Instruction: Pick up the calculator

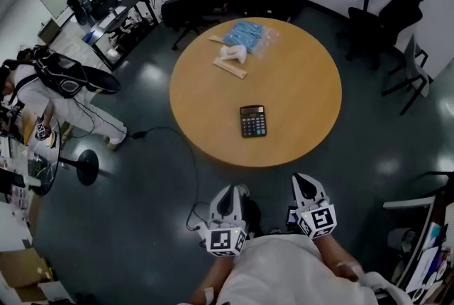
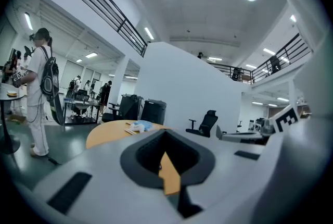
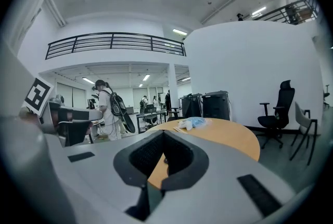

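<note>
In the head view the black calculator (image 1: 253,120) lies flat on the round wooden table (image 1: 305,98), near its front edge. Both grippers hang low in front of the table, short of its rim and apart from the calculator. My left gripper (image 1: 228,191) is shut and holds nothing. My right gripper (image 1: 305,181) is also shut and empty. In the left gripper view the left gripper (image 2: 165,134) points at the table (image 2: 112,132). The right gripper view has the right gripper (image 3: 164,135) aimed at the table (image 3: 229,137). I cannot make out the calculator in either gripper view.
At the table's far side lie a blue plastic bag (image 1: 245,35), a white wad (image 1: 233,52) and a flat tan strip (image 1: 230,68). Office chairs (image 1: 386,20) stand at the right. At the left are a person with a backpack (image 1: 60,84) and a floor cable (image 1: 191,169).
</note>
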`<state>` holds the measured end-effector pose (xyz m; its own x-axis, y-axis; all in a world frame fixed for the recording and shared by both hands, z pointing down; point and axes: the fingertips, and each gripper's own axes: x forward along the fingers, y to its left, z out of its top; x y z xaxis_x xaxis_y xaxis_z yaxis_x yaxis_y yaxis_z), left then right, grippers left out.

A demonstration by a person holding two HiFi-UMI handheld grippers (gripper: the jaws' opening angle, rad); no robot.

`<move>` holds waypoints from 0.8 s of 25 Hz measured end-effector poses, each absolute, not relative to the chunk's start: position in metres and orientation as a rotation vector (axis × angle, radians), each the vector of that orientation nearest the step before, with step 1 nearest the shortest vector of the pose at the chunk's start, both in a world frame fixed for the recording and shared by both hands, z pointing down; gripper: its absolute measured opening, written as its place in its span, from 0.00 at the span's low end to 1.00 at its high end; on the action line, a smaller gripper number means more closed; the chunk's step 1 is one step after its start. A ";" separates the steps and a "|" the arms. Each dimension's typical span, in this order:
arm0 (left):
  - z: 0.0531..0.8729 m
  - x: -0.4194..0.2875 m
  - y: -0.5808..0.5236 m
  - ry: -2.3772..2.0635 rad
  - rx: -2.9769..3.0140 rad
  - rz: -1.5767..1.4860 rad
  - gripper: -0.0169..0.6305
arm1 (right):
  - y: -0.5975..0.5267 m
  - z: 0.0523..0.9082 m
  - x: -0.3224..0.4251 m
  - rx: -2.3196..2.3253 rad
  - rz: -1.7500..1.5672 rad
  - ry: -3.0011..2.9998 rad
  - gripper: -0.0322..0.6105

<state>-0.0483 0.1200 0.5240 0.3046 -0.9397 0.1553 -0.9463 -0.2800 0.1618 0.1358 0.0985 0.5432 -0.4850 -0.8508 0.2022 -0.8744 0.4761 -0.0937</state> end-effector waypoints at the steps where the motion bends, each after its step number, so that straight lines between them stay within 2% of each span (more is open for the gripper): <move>1: 0.522 -0.052 0.097 -1.714 2.372 0.041 0.04 | 0.080 0.542 0.131 1.530 0.270 -2.590 0.07; 9: 0.499 -0.073 -0.034 -1.574 2.482 0.009 0.04 | -0.048 0.527 0.097 1.554 0.215 -2.578 0.07; 20: 0.510 -0.076 -0.111 -1.540 2.458 0.031 0.04 | -0.143 0.569 0.094 1.449 0.292 -2.540 0.07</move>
